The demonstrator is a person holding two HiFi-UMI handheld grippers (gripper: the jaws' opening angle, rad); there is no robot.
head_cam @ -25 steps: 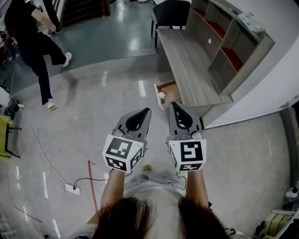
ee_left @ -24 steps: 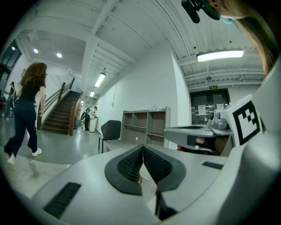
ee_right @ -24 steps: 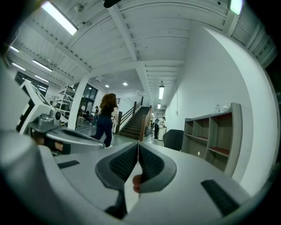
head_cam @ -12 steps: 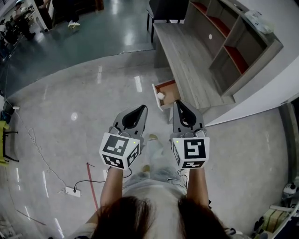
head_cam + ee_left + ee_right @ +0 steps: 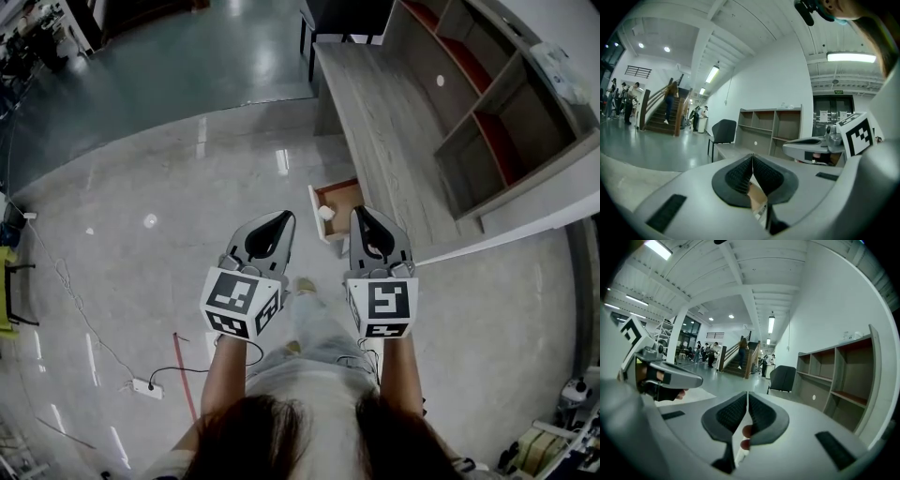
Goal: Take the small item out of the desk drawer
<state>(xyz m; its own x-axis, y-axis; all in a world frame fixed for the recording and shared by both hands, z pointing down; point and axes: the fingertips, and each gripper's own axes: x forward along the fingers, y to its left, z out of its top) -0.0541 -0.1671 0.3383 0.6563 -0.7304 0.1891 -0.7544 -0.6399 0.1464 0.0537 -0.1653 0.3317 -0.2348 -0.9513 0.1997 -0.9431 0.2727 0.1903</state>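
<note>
The grey wooden desk [image 5: 384, 141] runs up the right of the head view, with its drawer [image 5: 337, 209] pulled open toward the floor. A small white item [image 5: 325, 213] lies in the drawer's near left corner. My left gripper [image 5: 279, 221] is held over the floor left of the drawer, its jaws shut and empty. My right gripper [image 5: 361, 217] hovers just right of the drawer, over the desk's front edge, jaws shut with nothing between them. Both gripper views look level across the hall: the left gripper [image 5: 752, 157] and the right gripper [image 5: 747, 394] show pads pressed together.
A shelf unit [image 5: 487, 112] stands on the desk's far side. A dark chair [image 5: 342, 14] sits at the desk's far end. A white power strip [image 5: 145, 387] with cable lies on the floor at left. Several people stand by a staircase [image 5: 740, 357] in the distance.
The person has walked closer to the desk, so the drawer now sits right between the gripper tips. The passer-by at the upper left has left the view. Both grippers stay shut.
</note>
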